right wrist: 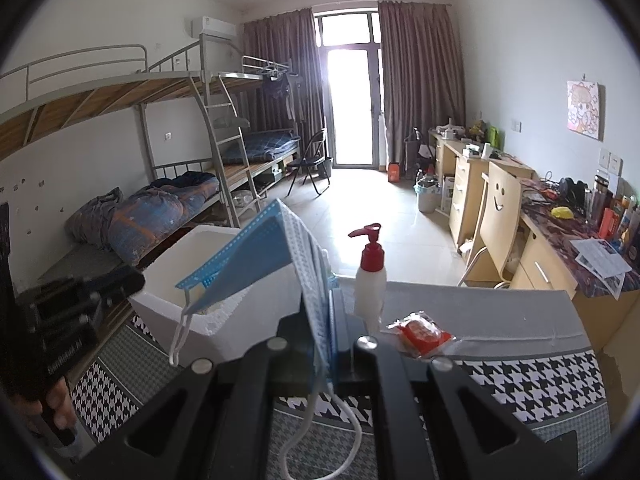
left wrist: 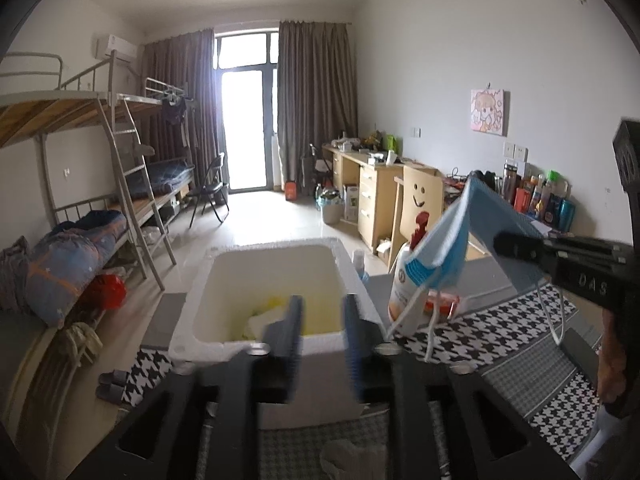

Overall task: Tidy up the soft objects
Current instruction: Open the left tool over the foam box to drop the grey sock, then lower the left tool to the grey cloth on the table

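Blue face mask [right wrist: 256, 256], light and floppy, hangs clamped in the right tool [right wrist: 320, 344] above the foam box [right wrist: 168, 304]; best pinched along its pleated edge. Left tool [left wrist: 322, 320] stands released, holding nothing.

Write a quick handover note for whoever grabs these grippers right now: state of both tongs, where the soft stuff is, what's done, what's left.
Right tongs: shut on the blue face mask, held in the air beside the white foam box.
Left tongs: open, empty, over the box.
Done: something pale and yellow already lies in the box.
Left: drop the mask into the box. The pump bottle and red packet sit on the checked cloth.
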The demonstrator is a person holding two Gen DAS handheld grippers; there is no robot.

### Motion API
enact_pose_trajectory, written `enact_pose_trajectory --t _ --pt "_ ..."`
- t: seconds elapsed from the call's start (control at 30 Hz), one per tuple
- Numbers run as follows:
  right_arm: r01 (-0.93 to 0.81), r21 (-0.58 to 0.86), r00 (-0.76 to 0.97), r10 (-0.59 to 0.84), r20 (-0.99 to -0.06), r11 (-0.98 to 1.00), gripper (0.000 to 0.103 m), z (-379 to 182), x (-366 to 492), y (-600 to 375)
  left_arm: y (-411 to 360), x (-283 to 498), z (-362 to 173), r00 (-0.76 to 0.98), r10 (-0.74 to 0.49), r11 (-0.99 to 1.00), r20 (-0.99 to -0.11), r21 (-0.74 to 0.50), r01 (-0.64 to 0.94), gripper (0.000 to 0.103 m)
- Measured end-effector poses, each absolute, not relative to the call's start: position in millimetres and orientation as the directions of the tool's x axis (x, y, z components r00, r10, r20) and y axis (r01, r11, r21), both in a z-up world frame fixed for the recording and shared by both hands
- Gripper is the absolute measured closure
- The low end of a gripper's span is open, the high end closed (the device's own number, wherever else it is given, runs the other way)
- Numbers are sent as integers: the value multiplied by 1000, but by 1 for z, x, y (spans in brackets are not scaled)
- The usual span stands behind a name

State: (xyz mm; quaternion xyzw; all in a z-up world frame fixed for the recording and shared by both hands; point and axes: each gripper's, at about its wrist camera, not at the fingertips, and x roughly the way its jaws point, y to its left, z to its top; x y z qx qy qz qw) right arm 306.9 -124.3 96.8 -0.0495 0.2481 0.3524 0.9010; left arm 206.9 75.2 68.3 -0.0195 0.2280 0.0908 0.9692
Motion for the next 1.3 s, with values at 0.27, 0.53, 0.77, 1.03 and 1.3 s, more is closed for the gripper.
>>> enact_pose_trajectory --t 0.27,0.53,0.77,1.03,1.3 --pt "-673 73 620 616 -485 736 94 100 309 -113 74 196 61 874 152 983 -462 -19 -181 21" --pt "-673 72 625 618 -476 736 94 107 313 -108 63 193 41 855 159 983 -494 -5 -185 5" --pt "-684 77 613 628 -480 726 94 107 315 -102 61 188 23 839 156 980 -521 -23 -197 3" --pt "-695 75 600 635 -487 715 94 107 316 -91 59 188 -1 803 137 978 -580 -47 -201 3" --pt "-707 62 592 637 -494 705 94 106 313 -84 54 193 -20 768 151 976 -622 -31 -216 3"
